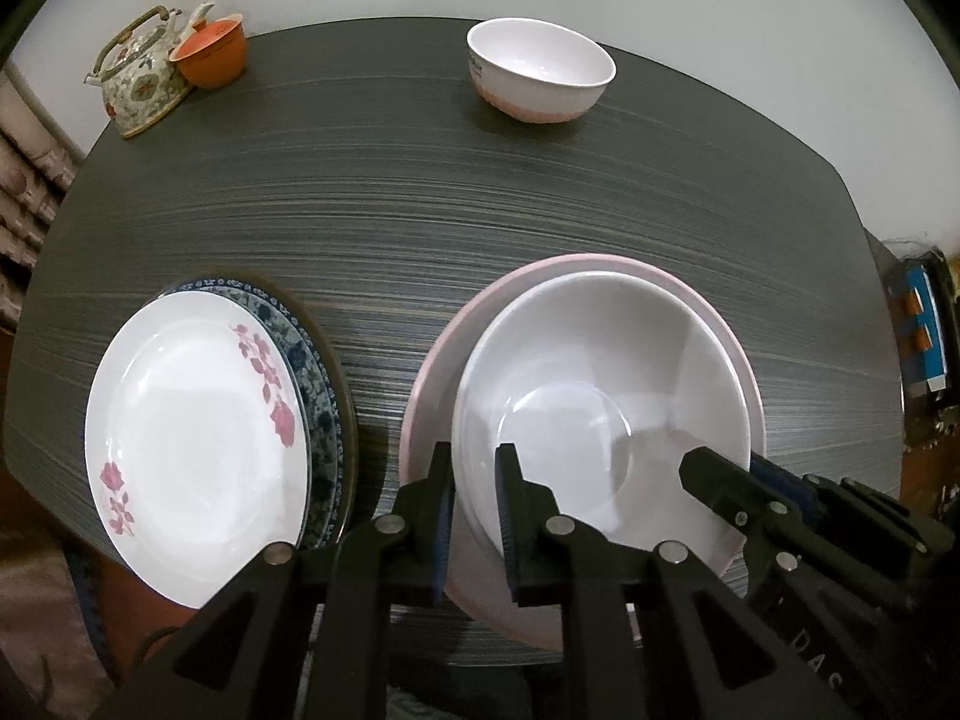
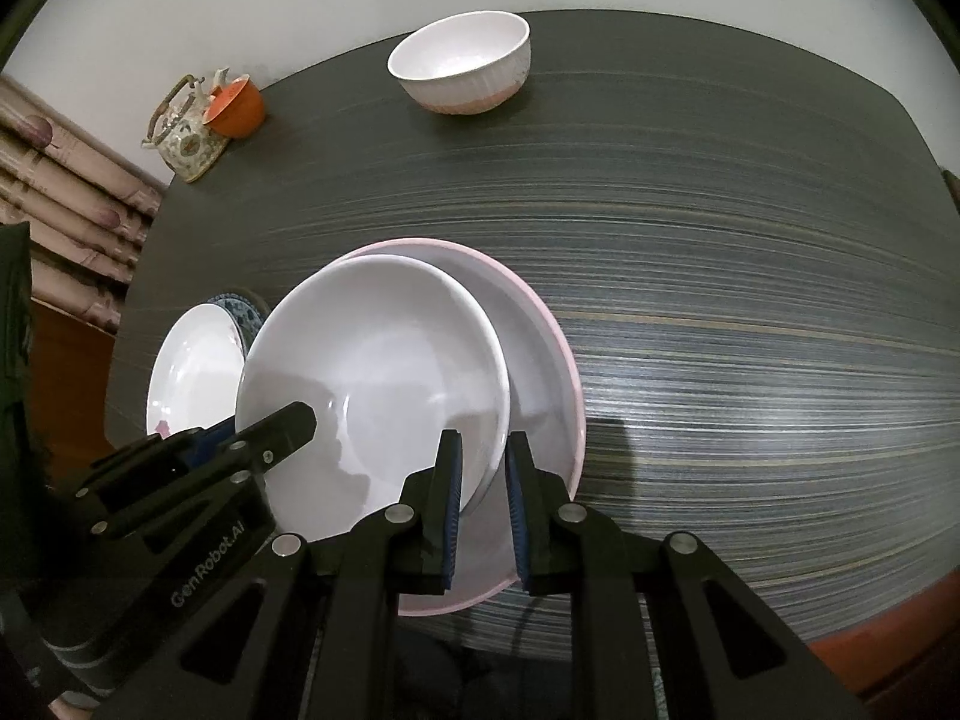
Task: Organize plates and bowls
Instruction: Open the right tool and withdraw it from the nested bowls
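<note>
A plain white bowl (image 1: 600,372) lies inside a wider pink-rimmed bowl (image 1: 432,360) near the table's front edge, off-centre in it. My left gripper (image 1: 474,453) is shut on the white bowl's near-left rim, one finger outside and one inside. My right gripper (image 2: 484,441) is shut on the near-right rim of the white bowl (image 2: 372,360), with its outer finger down between that bowl and the pink bowl (image 2: 558,360). To the left, a white plate with pink flowers (image 1: 192,438) rests on a blue patterned plate (image 1: 312,372). A small white bowl (image 1: 540,69) stands alone at the back.
A flowered teapot (image 1: 138,72) and an orange cup (image 1: 213,54) sit at the back left corner of the dark striped table (image 1: 420,198). A patterned curtain (image 2: 66,192) hangs beyond the table's left edge. The stretch between the small bowl and the stacked bowls is bare.
</note>
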Tool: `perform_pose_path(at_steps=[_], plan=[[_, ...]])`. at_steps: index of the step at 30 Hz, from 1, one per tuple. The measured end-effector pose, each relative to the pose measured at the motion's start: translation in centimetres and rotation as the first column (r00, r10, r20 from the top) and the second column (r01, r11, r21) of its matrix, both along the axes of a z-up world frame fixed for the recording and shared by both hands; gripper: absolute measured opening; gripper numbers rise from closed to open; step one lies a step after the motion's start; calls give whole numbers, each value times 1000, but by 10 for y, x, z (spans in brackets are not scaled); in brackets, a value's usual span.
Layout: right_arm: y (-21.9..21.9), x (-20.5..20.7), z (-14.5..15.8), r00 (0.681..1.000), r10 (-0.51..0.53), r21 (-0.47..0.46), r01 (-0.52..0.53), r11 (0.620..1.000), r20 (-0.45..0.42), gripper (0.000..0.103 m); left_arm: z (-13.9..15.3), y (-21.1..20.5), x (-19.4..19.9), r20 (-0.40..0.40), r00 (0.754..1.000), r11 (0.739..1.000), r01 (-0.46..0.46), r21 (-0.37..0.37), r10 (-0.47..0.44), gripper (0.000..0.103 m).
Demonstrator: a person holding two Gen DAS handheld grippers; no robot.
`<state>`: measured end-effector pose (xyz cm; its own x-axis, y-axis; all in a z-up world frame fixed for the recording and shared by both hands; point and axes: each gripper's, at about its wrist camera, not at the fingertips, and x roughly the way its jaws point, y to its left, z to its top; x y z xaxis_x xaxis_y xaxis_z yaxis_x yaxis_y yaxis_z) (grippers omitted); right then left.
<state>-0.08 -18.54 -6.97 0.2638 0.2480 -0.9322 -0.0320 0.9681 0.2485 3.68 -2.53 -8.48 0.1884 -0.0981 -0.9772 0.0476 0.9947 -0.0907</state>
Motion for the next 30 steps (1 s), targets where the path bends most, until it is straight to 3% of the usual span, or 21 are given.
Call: perform_pose_path(at_steps=[17,25,30], plan=[[-2,-1,-1,1000,-20,-1,20,1000,0,17,-10,-5,5,-40,999,1000,14,7,-14,16],[-2,-1,-1,1000,-12,3,12,1000,3,26,-8,-6,4,-33,999,1000,23,8,-22,20],[-3,-2,0,1000,-15,7,15,1000,2,26,-1,-8,4,-6,1000,999,28,15,-28,25]])
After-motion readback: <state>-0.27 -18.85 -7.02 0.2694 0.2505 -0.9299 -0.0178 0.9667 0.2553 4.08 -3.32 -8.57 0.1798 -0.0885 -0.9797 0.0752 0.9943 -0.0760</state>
